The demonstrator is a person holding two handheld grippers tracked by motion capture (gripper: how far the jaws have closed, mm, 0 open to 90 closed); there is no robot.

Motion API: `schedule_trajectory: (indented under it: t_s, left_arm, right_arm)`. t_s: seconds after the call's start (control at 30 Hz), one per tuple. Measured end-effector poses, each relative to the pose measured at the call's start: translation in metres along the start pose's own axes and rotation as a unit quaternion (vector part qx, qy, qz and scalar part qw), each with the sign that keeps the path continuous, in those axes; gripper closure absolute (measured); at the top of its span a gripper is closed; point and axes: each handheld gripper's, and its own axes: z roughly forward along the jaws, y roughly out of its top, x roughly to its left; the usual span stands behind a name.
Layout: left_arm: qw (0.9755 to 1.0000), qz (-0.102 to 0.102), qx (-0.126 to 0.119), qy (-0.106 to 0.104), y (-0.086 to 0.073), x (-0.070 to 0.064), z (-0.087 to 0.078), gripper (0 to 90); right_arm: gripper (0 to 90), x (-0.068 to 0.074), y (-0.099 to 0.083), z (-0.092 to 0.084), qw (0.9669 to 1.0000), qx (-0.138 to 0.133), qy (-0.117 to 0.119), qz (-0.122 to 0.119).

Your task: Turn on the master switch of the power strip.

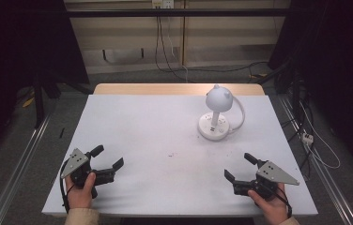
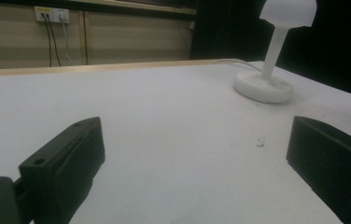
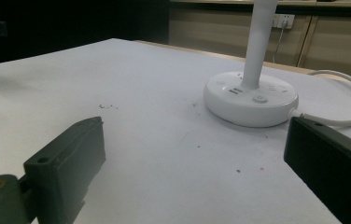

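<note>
A white desk lamp [image 1: 216,112] with a round base [image 3: 250,99] and a domed shade [image 2: 289,11] stands at the back right of the white table [image 1: 156,136]. Its white cable [image 1: 240,115] loops off to the right of the base. My left gripper [image 1: 107,157] rests near the front left of the table, open, nothing between its jaws. My right gripper [image 1: 241,166] rests near the front right, also open and empty. In the left gripper view the lamp stands far ahead to the right [image 2: 269,84]. In the right gripper view the base lies close ahead.
A wooden strip [image 1: 174,89] runs along the table's far edge. Wall sockets with plugged cables [image 2: 52,15] sit on the wall behind. Small dark specks [image 1: 172,154] mark the table's middle. Metal rails [image 1: 19,168] flank the table, and loose cables [image 1: 313,140] lie on the floor at right.
</note>
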Motion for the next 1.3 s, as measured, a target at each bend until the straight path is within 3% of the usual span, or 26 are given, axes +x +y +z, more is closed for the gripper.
schedule_trajectory:
  t_s: [0.4, 1.3]
  left_arm:
    - [0.9999, 0.005, 0.003, -0.009, 0.0, -0.001, 0.001, 4.1]
    - [0.9998, 0.007, 0.0, -0.017, 0.001, -0.004, 0.001, 4.1]
  right_arm:
    - [5.3, -0.003, 0.001, 0.009, 1.0, 0.006, -0.004, 0.001]
    - [7.4, -0.031, 0.014, 0.037, 0.9992, 0.016, -0.035, 0.01]
